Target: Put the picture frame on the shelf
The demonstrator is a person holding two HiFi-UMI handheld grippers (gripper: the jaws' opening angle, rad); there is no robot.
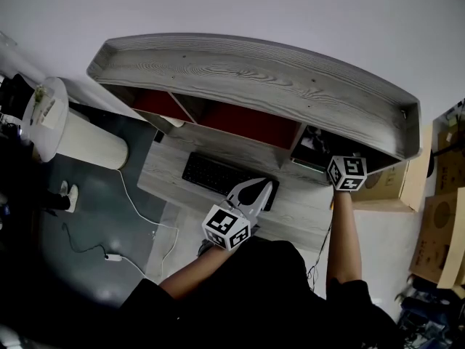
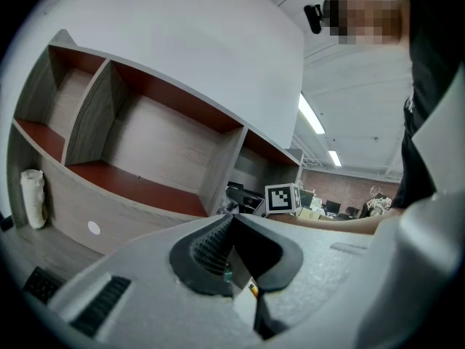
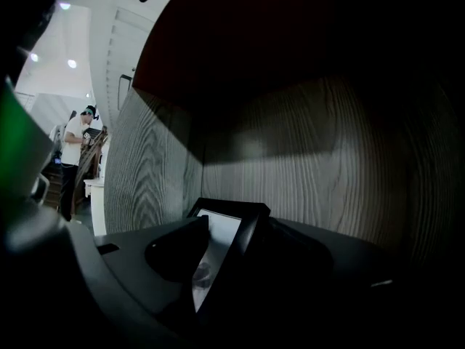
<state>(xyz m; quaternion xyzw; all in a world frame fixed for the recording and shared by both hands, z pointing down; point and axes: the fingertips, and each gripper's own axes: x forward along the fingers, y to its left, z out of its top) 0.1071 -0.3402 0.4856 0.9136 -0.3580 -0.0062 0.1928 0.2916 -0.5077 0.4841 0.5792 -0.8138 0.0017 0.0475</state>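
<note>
Picture frame [image 3: 216, 242] leaned tilted between the spread jaws of our right gripper [image 3: 236, 225], which reached into the shelf [image 3: 305, 158] compartment. We judged neither pad pressed it, leaving it free to rest there. Our left gripper [image 2: 234, 220] hung pressed together and empty, well aside.

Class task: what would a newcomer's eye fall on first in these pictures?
A black picture frame sits between the jaws of the open right gripper inside a dark wood-grain compartment. From the head view, the big grey shelf unit with red boards dominates, the left gripper hovering near a black keyboard below.
</note>
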